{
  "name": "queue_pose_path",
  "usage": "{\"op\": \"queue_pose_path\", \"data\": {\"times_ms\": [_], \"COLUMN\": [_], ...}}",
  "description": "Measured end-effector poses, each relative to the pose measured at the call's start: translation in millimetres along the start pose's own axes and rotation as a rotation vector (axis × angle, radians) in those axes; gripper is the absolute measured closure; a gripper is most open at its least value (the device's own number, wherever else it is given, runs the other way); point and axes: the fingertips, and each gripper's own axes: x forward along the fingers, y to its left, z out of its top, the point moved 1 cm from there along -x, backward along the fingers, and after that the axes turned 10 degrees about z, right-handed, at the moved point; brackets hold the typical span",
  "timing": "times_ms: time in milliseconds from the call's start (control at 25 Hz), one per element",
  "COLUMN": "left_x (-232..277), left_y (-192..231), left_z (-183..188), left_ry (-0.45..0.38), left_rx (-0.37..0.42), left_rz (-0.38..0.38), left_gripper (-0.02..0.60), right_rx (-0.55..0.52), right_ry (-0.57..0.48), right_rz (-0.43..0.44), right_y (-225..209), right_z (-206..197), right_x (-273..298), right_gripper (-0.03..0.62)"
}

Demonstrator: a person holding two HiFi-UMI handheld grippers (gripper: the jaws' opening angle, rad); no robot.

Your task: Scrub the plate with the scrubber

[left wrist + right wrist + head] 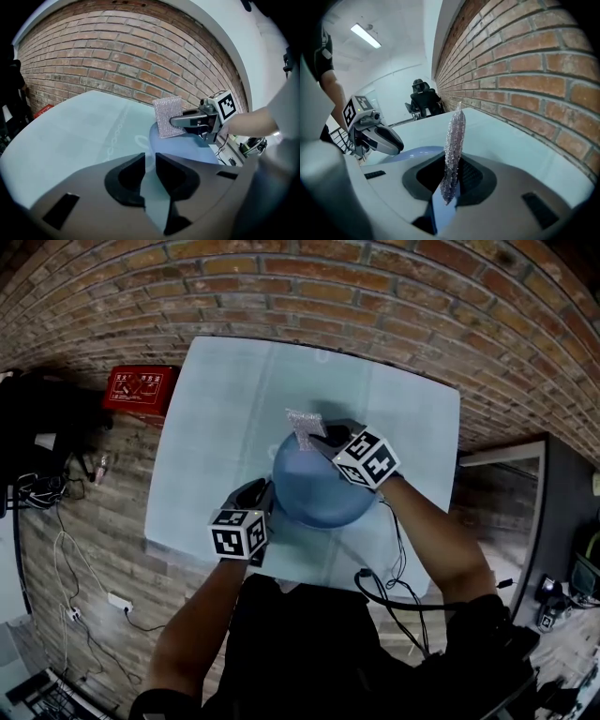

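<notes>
Wide-open pale square table (216, 409) all around the round blue plate (314, 491); red brick wall (375, 287) hems in the far edge.

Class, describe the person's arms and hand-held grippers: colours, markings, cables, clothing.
Left hand-held gripper and right hand-held gripper: grey bodies, black jaw pads, each carrying a white cube with black square markers. A black cable trails from the right one. The person wears black short sleeves.

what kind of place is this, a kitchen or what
Probably an indoor workroom or lab, not a kitchen: a brick wall behind a plain table, loose cables on a wood floor, and an office chair nearby.
</notes>
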Motion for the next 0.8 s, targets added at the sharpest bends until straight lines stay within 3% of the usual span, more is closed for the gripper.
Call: {"op": "queue_pose_path", "data": {"times_ms": [360, 600, 800], "left_x": [2, -16, -18], "left_y": [-4, -1, -2], "left_z": [4, 17, 32], "left_ry": [0.009, 0.005, -0.025], "left_rx": [0.044, 0.086, 0.122], "left_rz": [-0.070, -0.107, -0.149], "left_gripper": [0.520, 0.520, 0.520], "right_rx": [-0.016, 0.081, 0.145], "right_ry": [-0.090, -0.181, -0.265], "right_rz": [-0.013, -0.132, -0.285], "right_y": [45, 71, 77], "right_z": [24, 27, 28], "right_x": [-31, -68, -103], "right_gripper": [0.523, 0.523, 0.523]}}
